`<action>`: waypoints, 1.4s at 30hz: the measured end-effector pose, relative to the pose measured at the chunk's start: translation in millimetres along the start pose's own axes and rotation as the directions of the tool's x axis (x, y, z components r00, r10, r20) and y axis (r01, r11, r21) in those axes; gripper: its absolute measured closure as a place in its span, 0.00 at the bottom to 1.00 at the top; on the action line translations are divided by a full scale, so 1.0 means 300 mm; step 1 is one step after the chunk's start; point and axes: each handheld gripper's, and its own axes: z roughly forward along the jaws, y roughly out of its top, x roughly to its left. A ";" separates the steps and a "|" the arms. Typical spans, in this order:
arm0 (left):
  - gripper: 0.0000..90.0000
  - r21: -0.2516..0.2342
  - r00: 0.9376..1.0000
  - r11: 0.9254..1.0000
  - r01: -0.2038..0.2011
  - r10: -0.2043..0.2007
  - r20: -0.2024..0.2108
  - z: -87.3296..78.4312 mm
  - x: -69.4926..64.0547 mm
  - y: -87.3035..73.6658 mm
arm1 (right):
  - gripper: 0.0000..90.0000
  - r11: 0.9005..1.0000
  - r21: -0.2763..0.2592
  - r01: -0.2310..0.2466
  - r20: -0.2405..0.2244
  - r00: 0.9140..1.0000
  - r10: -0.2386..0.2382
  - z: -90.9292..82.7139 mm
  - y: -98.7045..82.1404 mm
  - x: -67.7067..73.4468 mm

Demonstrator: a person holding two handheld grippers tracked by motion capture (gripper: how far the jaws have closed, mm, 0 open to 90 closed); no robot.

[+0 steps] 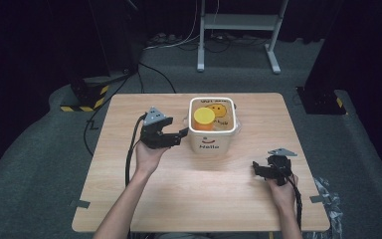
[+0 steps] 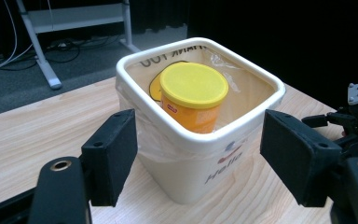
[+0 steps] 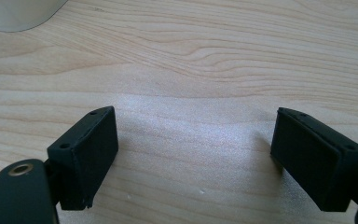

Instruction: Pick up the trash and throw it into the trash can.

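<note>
Yellow-lidded can (image 1: 204, 119) upright inside white bin (image 1: 212, 142), far centre of worktop (image 1: 144, 199); placing looks done. Left hand-held gripper (image 1: 178, 134) just left of bin, jaws apart, holding nothing. Right hand-held gripper (image 1: 258, 168) near right, jaws wide, empty. Left to do: likely withdraw.

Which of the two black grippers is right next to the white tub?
The left gripper: its jaws point at the side of the white tub, close by it. The right gripper sits apart on the bare table.
</note>
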 end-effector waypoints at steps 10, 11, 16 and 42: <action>0.31 0.007 1.000 1.000 0.024 -0.024 -0.002 -0.026 0.011 -0.039 | 0.16 1.000 0.000 0.000 0.000 1.000 0.000 0.000 0.000 0.000; 0.31 0.010 1.000 1.000 0.025 -0.025 -0.003 -0.028 0.014 -0.044 | 0.16 1.000 0.000 0.000 0.000 1.000 0.000 0.000 0.000 0.000; 0.31 0.012 0.999 0.999 0.041 -0.041 -0.007 -0.038 0.020 -0.063 | 0.16 1.000 0.000 0.000 0.000 1.000 0.000 0.000 0.000 0.000; 0.30 0.048 0.997 0.996 0.070 -0.068 -0.037 -0.050 0.033 -0.139 | 0.16 1.000 0.000 0.000 0.000 1.000 0.000 0.000 0.000 0.000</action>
